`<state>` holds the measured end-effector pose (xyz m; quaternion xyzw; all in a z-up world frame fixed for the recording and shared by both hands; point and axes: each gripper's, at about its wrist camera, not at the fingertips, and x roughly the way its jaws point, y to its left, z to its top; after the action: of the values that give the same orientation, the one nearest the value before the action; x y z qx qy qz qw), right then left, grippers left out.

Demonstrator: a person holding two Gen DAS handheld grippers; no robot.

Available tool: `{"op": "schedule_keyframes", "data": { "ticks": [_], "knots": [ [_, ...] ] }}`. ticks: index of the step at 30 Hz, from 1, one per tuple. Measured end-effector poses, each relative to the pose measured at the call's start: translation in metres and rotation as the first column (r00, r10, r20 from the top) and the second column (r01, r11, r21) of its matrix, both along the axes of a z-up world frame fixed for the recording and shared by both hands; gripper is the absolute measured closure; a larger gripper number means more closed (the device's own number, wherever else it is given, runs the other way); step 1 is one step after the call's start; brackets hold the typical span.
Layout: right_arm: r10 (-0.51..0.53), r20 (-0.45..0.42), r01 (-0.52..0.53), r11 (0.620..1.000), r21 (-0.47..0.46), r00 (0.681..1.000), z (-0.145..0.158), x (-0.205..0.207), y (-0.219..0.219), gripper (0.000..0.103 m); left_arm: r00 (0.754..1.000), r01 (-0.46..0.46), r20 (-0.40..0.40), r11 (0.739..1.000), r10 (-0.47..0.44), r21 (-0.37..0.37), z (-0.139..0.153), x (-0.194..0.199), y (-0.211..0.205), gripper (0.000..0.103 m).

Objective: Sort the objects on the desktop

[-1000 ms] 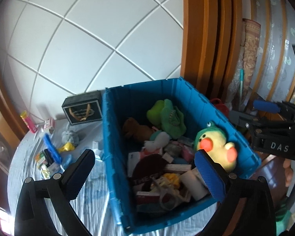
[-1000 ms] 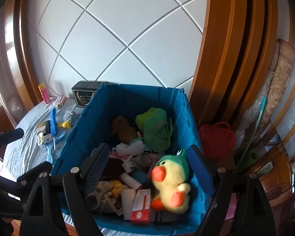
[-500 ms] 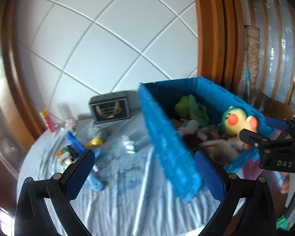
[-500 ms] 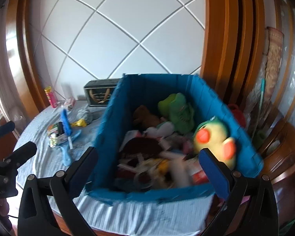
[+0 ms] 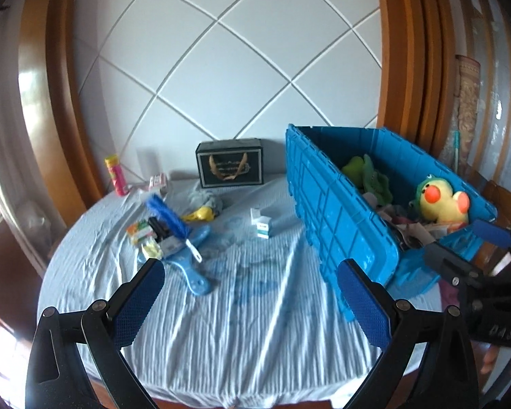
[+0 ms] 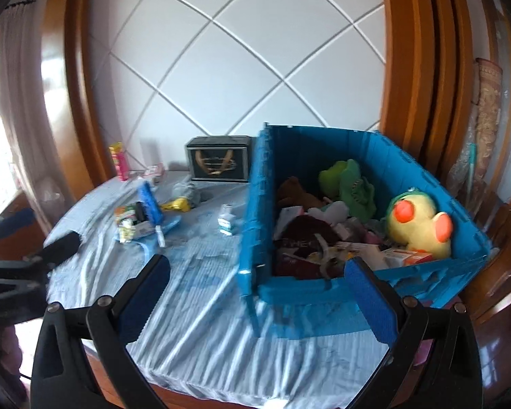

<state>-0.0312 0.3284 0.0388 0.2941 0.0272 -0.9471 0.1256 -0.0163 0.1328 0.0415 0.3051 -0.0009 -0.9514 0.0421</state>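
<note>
A blue plastic crate [image 5: 340, 218] [image 6: 255, 225] stands on the right of the table, full of toys, with a yellow plush duck [image 5: 441, 201] [image 6: 415, 225] on top. Loose items lie at the far left: a blue brush [image 5: 168, 220] [image 6: 150, 204], a blue hand mirror [image 5: 194, 266], a small white box [image 5: 262, 226] [image 6: 226, 225], a yellow toy [image 5: 199, 214]. My left gripper [image 5: 252, 301] is open and empty above the bare cloth. My right gripper [image 6: 259, 298] is open and empty before the crate's near corner.
A black gift box [image 5: 230, 167] [image 6: 218, 163] stands at the back wall. A pink and yellow bottle [image 5: 114, 175] stands at the far left. The round table has a blue striped cloth [image 5: 242, 323]. A wooden chair [image 6: 504, 283] is at the right.
Both grippers have pulled back from over the crate and swung left. The table's left side with the loose items has come into view. Both stay open and empty.
</note>
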Motion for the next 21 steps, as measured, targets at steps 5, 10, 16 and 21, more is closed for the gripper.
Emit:
{"op": "schedule_keyframes", "data": {
  "ticks": [5,10,16,21],
  "knots": [
    [-0.029,-0.005,0.029,1.0,0.008,1.0,-0.003,0.014,-0.019,0.0,1.0,-0.007,0.009,1.0,0.007,0.006,-0.009,0.01,-0.02,0.001],
    [-0.112,-0.021,0.112,0.994,0.006,0.993,-0.006,0.033,-0.036,0.0,1.0,0.009,0.011,1.0,-0.009,0.001,-0.015,0.016,-0.044,0.001],
    [-0.19,-0.041,0.19,0.982,0.012,0.981,-0.006,0.049,-0.054,0.0,0.999,0.047,-0.008,0.999,-0.047,0.013,-0.009,0.021,-0.058,0.001],
    [-0.225,-0.072,0.228,0.973,0.027,0.972,0.005,0.06,-0.056,0.0,0.996,0.084,-0.027,0.996,-0.083,0.035,0.0,0.023,-0.056,0.001]
  ]
}}
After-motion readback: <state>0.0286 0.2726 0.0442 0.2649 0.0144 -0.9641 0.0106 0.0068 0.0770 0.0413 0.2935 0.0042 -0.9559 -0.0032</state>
